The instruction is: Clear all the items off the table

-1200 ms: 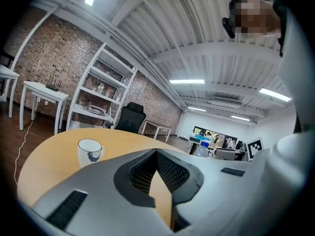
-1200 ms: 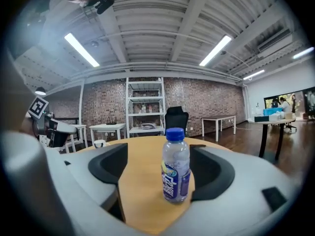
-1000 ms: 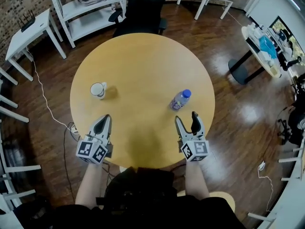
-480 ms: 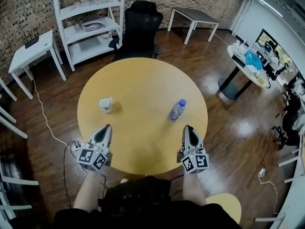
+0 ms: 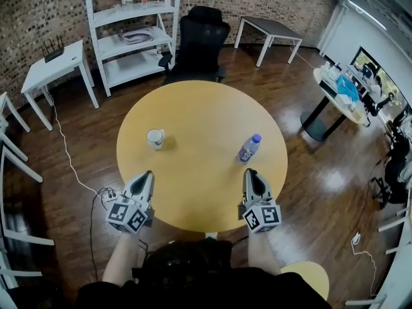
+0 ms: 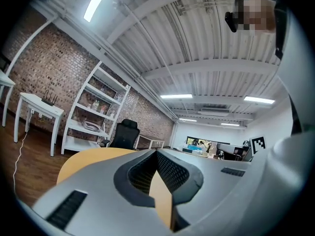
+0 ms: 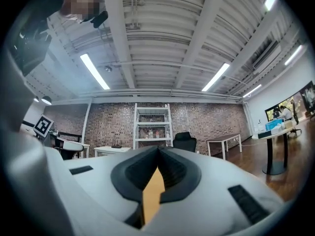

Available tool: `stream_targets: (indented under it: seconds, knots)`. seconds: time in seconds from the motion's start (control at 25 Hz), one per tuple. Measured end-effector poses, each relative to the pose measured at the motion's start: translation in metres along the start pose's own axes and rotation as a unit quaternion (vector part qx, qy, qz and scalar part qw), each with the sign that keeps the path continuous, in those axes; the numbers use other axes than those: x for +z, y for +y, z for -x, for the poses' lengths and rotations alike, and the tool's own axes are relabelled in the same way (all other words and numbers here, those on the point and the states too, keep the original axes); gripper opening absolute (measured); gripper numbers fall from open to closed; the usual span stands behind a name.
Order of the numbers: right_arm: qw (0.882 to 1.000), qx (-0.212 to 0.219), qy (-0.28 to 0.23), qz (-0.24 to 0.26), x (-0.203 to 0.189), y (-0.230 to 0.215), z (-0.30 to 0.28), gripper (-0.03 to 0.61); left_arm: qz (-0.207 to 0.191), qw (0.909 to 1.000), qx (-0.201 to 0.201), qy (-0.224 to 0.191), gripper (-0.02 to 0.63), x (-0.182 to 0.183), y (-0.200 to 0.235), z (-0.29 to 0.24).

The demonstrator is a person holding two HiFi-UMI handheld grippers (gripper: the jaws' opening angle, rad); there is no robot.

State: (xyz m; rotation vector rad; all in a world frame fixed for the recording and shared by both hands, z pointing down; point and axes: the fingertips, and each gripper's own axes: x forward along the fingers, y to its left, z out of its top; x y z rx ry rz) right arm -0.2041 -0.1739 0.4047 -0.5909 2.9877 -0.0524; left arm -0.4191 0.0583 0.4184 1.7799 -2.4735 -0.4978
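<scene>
On the round counter (image 5: 199,105): white mug (image 5: 155,138) at left, blue-capped bottle (image 5: 248,149) at right — label print unreadable. Near edge: left hand-held gripper (image 5: 144,176) and right hand-held gripper (image 5: 250,174), jaws together, nothing held.

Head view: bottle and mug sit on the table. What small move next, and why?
Probably open the right tool and ease it forward to the bottle. It and the left tool are shut and empty at the near edge of the table. The bottle stands upright just ahead of it; the mug lies farther from the left tool.
</scene>
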Motion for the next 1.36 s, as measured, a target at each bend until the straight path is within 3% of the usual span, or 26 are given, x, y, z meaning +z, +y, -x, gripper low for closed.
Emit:
stream_targets:
  seconds: [0.52, 0.76, 1.36]
  knots:
    - [1.000, 0.011, 0.000, -0.012, 0.011, 0.007, -0.021, 0.002, -0.016, 0.9997, 0.019, -0.007, 0.000, 0.023, 0.018, 0.006]
    - [1.000, 0.013, 0.004, -0.019, 0.013, 0.012, -0.030, 0.002, -0.006, 0.9992, 0.040, -0.002, 0.000, 0.030, 0.029, 0.015]
    - [0.999, 0.014, 0.022, -0.021, 0.002, 0.012, -0.036, 0.002, 0.012, 0.9986, 0.050, 0.014, 0.000, 0.016, 0.039, 0.019]
